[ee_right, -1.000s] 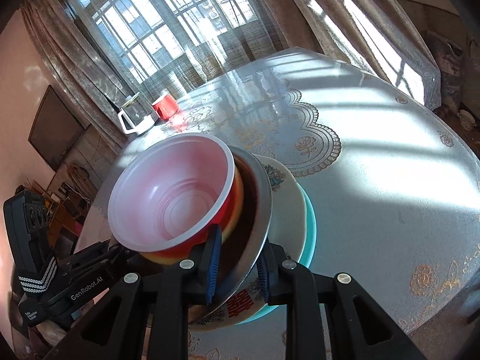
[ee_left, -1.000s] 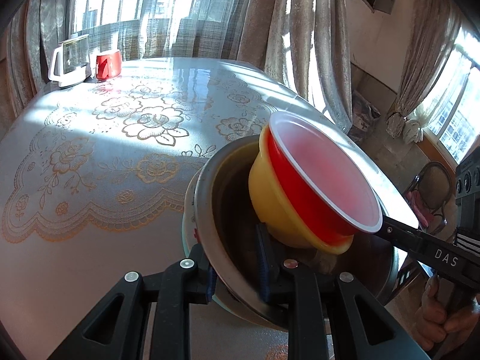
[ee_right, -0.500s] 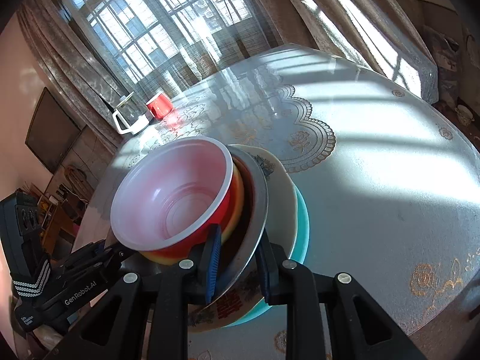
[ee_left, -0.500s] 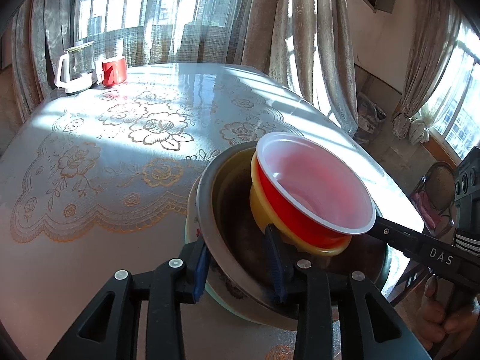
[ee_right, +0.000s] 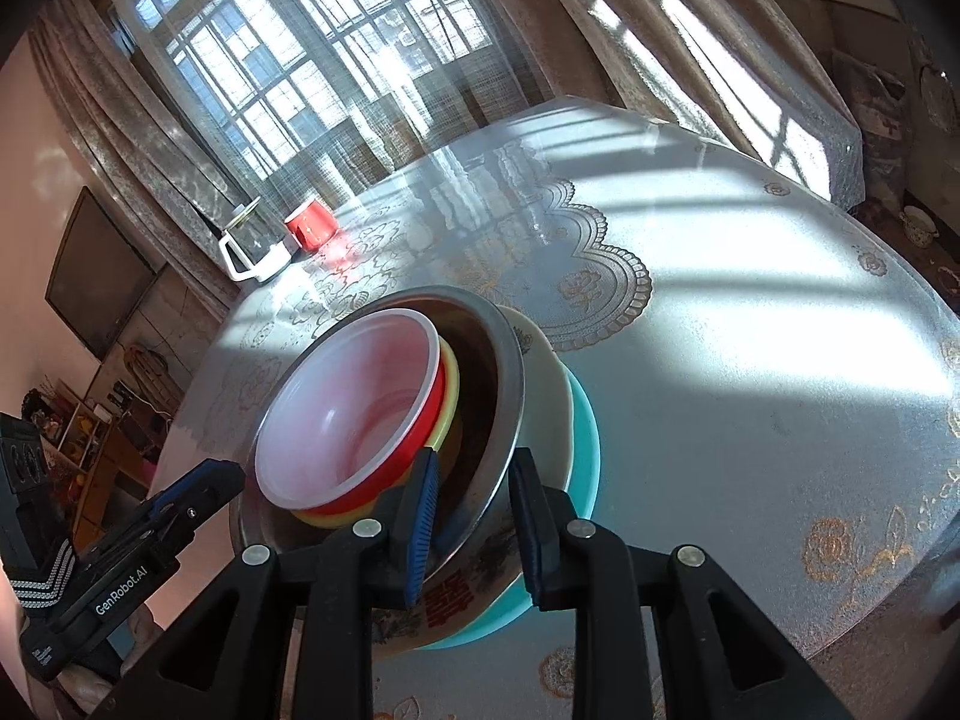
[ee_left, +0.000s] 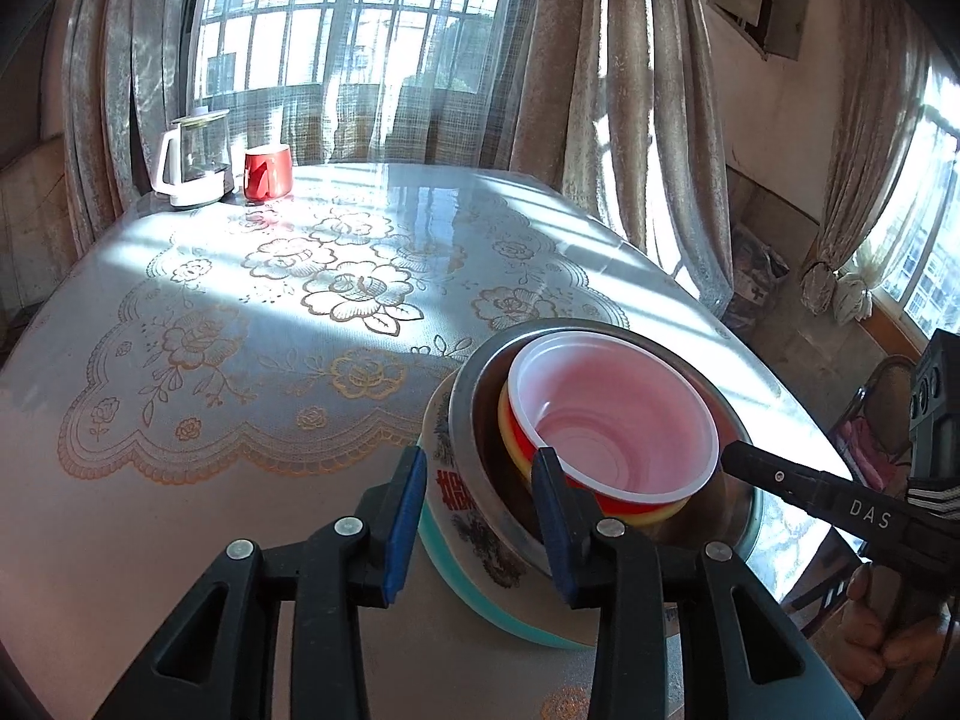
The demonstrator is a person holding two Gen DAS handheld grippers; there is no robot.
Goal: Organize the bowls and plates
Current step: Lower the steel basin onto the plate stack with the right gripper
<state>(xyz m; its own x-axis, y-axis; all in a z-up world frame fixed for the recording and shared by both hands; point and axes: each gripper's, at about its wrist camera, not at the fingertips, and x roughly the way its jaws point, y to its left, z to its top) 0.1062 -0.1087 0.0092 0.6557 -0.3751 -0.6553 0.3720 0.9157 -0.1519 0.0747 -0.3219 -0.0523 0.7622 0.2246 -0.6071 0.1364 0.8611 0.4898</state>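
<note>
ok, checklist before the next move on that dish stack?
1. Red bowl nested in yellow bowl, inside steel bowl: ok.
2. White plate on teal plate: ok.
3. Left hand-held gripper open, straddling the stack's rim: ok.
4. Right hand-held gripper straddles the steel rim; clamped or not: cannot tell.
5. Stack flat on table: cannot tell.
6. Kettle and red mug far from the stack: ok.

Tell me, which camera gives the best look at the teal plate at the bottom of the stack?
The right wrist view: the round teal plate shows there as a long crescent of rim beside the cream patterned dish. The left wrist view shows only a thin teal edge low under the stack.
</note>
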